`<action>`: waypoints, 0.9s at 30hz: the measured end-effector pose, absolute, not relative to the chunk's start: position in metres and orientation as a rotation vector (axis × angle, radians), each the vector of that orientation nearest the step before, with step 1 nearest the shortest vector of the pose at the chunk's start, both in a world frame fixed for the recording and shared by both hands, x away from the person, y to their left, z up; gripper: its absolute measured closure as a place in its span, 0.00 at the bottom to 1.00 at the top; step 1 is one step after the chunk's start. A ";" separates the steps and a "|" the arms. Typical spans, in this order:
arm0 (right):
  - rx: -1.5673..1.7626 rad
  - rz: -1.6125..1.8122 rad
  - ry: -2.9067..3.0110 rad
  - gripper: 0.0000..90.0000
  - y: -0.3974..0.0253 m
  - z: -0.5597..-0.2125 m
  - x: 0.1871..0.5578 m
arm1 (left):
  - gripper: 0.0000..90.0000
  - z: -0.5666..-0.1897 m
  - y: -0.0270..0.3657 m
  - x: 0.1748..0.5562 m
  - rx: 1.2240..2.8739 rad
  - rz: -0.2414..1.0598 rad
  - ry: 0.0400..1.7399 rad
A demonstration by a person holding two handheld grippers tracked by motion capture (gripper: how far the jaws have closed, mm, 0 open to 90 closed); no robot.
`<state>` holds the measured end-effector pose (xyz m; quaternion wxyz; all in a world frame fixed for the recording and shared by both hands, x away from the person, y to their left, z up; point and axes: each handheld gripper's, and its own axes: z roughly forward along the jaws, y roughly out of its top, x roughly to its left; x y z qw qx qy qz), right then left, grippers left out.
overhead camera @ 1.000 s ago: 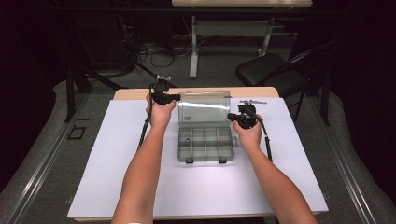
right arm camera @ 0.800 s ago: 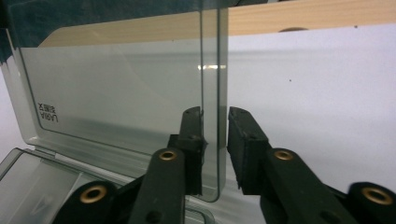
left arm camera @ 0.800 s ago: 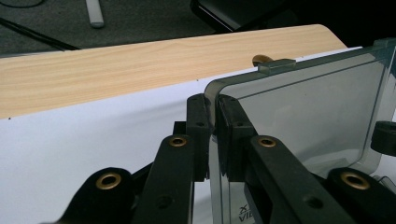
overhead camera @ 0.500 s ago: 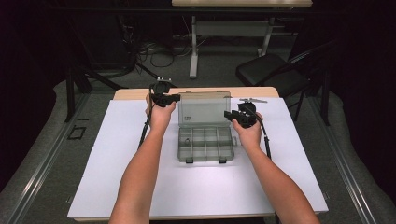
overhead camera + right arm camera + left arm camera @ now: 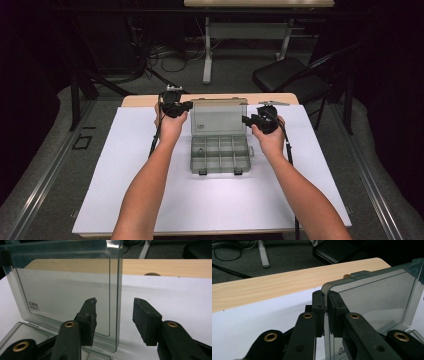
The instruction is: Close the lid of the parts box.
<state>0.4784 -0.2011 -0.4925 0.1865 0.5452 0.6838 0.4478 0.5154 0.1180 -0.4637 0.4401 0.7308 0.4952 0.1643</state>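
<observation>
— Risk first: what is threatening to go wrong while the lid [image 5: 377, 302] is standing nearly upright?

— Left gripper [image 5: 325, 312] is pinching the lid's side edge between its closed black pads, so it is carrying the whole panel alone. If the smooth plastic is slipping in that narrow bite, I judge the lid is going to drop shut or twist on its hinge.

— And the right gripper [image 5: 117, 320]?

— Its jaws are standing wide apart, straddling the lid's other side edge without touching it. Closing off-centre, it is likely pushing the panel sideways and dragging the light organizer box [image 5: 220, 155] across the white sheet [image 5: 125, 165].

— How is the material looking?

— Just ahead of the pads, the lid is smoky transparent plastic, glossy, with rounded corners, a raised rim and a small moulded latch tab [image 5: 360, 274] on top. The box below the jaws is divided into small square compartments; I cannot tell whether anything is lying inside. Beyond the lid, the matte sheet is giving way to the pale wood-grain tabletop [image 5: 274, 287].
</observation>
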 end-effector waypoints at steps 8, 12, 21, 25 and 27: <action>1.505 1.248 1.920 0.79 -0.203 -0.469 0.472 | 0.94 -0.464 0.119 0.507 1.794 0.430 1.201; 1.482 1.219 1.937 0.92 -0.202 -0.458 0.469 | 0.94 -0.463 0.119 0.502 1.795 0.441 1.188; 1.468 1.218 1.943 1.00 -0.201 -0.434 0.465 | 0.94 -0.460 0.120 0.488 1.793 0.470 1.159; 1.463 1.227 1.945 1.00 -0.199 -0.423 0.465 | 0.95 -0.459 0.119 0.481 1.785 0.487 1.156; 1.457 1.233 1.938 1.00 -0.197 -0.416 0.466 | 0.95 -0.458 0.120 0.479 1.789 0.487 1.151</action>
